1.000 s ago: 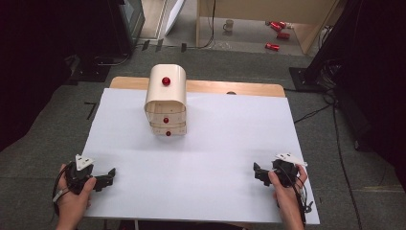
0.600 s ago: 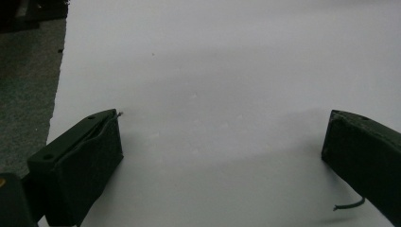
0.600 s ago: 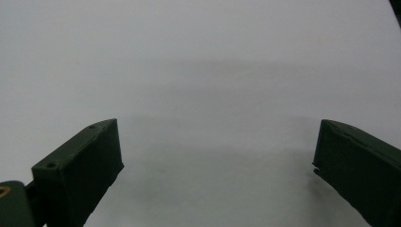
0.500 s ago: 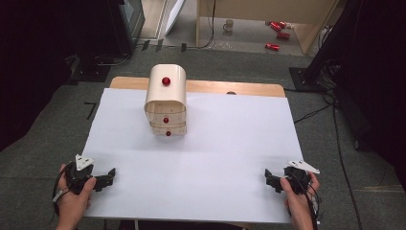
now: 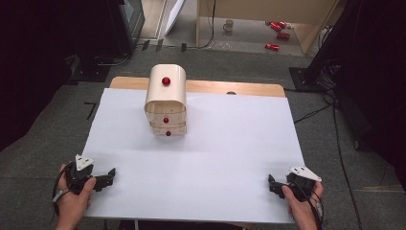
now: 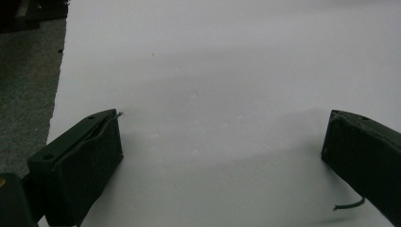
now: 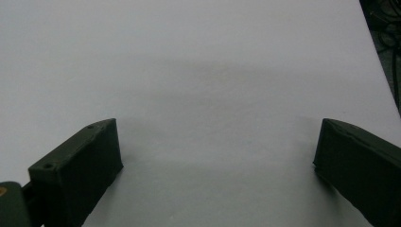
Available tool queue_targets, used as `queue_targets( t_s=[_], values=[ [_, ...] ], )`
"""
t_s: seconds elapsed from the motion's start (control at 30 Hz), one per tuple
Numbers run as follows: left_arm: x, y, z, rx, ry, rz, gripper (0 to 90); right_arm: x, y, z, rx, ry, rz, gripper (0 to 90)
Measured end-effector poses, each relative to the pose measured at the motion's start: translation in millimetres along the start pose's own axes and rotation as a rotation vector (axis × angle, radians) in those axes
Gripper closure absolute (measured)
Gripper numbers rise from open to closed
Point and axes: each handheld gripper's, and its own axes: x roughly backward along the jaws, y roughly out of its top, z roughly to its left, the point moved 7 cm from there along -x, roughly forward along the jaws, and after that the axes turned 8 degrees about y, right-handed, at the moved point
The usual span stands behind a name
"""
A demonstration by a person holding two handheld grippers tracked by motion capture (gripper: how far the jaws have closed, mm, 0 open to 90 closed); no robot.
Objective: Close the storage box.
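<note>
White paper covered my worktop (image 5: 230, 158); the small drawer chest (image 5: 165, 103) stood at the far middle, drawers shut, untouched. Left tool (image 5: 108, 176) and right tool (image 5: 272, 185) waited near me, jaws spread, empty; everything remained undone.

Black tools (image 5: 111, 176), grey three-cornered plates, trailing cables

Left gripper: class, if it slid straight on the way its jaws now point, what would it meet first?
The left gripper points right along the near edge of the white sheet, jaws open. The way looks free; the right gripper lies roughly in that line, though depth is unclear.
</note>
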Motion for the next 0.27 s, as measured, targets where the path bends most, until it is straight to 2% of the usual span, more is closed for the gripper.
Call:
queue_targets(
  t_s=[0.27],
  values=[
    [-0.1, 0.1, 0.0, 0.001, 0.000, 0.000, 0.0, -0.3, 0.0, 0.1, -0.001, -0.002, -0.005, 0.6]
  ],
)
